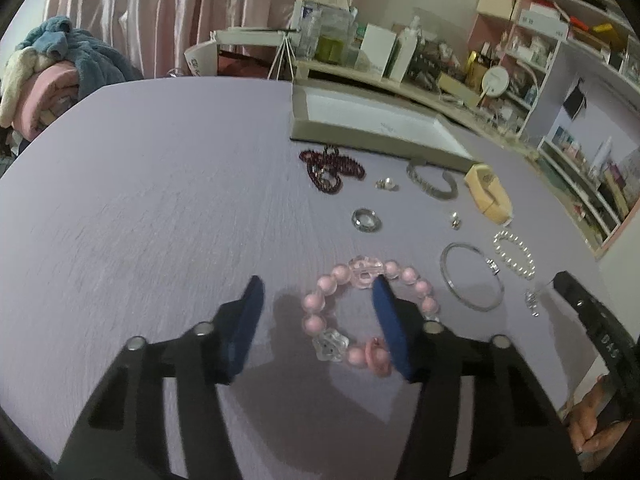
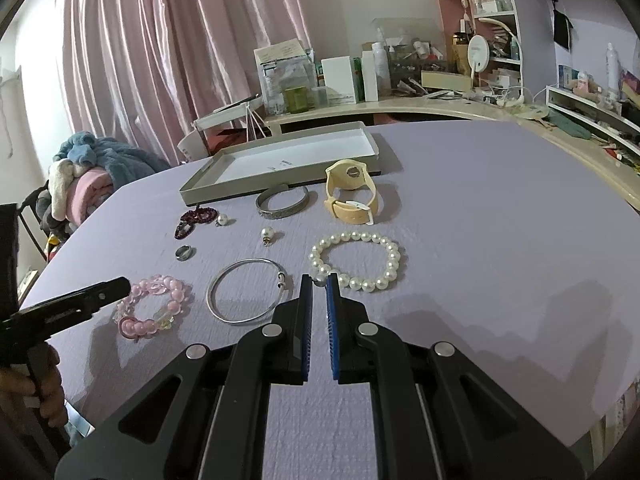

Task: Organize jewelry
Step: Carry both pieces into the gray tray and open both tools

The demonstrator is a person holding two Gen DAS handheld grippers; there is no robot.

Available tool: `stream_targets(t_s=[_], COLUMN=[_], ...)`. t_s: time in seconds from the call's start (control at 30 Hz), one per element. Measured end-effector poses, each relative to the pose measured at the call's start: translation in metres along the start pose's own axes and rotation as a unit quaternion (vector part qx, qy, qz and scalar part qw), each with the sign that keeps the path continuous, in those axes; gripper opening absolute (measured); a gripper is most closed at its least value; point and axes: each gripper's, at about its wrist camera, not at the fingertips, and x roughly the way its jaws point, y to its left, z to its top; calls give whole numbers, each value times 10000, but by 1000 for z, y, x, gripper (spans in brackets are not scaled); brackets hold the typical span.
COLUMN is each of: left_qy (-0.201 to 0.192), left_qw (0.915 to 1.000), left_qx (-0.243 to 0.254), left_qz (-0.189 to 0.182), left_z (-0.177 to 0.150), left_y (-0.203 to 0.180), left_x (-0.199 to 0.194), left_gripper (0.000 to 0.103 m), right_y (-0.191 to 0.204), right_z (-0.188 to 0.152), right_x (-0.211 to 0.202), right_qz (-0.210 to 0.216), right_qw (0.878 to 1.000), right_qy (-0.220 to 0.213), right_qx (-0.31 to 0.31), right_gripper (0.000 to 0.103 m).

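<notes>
While you worked at the purple table (image 2: 480,208), the figure showed the following.

Left gripper (image 1: 318,284): you held it partly open, nothing gripped. One blue pad stood over the right side of the pink bead bracelet (image 1: 320,320); the other stood clear to its left, on bare table.

Right gripper (image 2: 319,278): you held it nearly closed, its tips at the near-left edge of the pearl bracelet (image 2: 356,260). Whether a pearl was pinched could not be told.

Deciding relation: the pink bead bracelet lay just ahead of and beneath your left gripper, offset to its right, a flat ring without a long axis. Your left hand was far nearer to it than your right. Judged from this, the jaws needed to shift right to straddle one strand.

Destination: the grey tray (image 2: 200,192) lay ahead of both grippers, beyond the jewelry, holding none of it.

Other pieces: silver bangle (image 2: 248,296) between the two bracelets; cream watch (image 2: 352,196) ahead of the right gripper.

Writing: small print inside the tray and letters on the right gripper's side were too blurred to read.
</notes>
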Motion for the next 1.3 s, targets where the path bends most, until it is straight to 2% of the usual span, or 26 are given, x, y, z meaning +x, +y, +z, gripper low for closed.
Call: stream_targets(t_s=[0.07,0.13,0.2,0.23,0.27,0.4,0.67,1.03,1.3], left_qy=[170,161,175,183,194,249,-311,-903,-984], left_qw=[9998,9994,9989,9988,9988,9992,9968,9888,9877], left_qx=[109,274,376,386,398,326,559,891,842], left_qz=[-11,122,198,225,228,-23,-484,-788,-879], left_z=[-2,-3,-3,-3,-3,0,41,130,207], left_y=[-4,-8,-10,-10,-9,-6,-19,-49,-62], left_x=[7,9,11,11,12,7,-34,-65,-39], left_gripper=[39,36,29,18,14,13,13,13,13], right_y=[0,1,1,1,1,1,-3,-5,-2], right_z=[0,-1,0,0,0,10,58,150,197], right_x=[1,2,3,3,3,-3,-16,0,40], right_qz=[12,31,71,88,101,198,348,774,799], right_qw=[10000,10000,9999,9999,9999,9998,9981,9942,9941], right_qy=[21,44,73,76,70,-50,-487,-698,-671], right_qx=[4,22,45,51,50,39,-123,-252,-303], right_gripper=[8,8,8,8,8,8,8,8,8])
